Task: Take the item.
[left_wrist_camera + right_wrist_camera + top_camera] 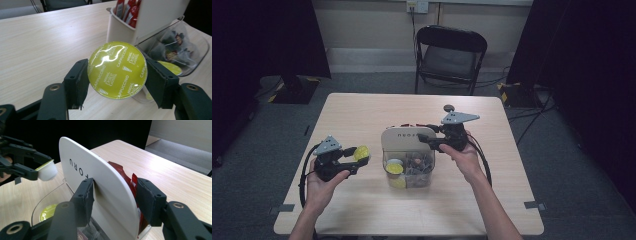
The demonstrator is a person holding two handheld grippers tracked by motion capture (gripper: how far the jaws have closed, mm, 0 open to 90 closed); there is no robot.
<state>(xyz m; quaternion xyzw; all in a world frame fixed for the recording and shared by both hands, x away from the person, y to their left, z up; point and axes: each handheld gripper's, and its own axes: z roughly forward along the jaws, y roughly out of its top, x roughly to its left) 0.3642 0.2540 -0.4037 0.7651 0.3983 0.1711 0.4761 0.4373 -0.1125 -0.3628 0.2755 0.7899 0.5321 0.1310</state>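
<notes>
A: Item one: round yellow-green foil-lidded coffee capsule. Location?

B: Clamped by its rim in the left gripper, above the bare table, just left of the clear plastic organiser box.

A: Item two: white upright panel?

B: Right gripper straddles it, jaws partly open; contact unclear. Likely steadying the box while capsules are taken out.

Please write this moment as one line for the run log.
left gripper: shut on yellow-green foil-topped coffee capsule | right gripper: astride white organiser panel | clear plastic tray: more capsules inside
</notes>
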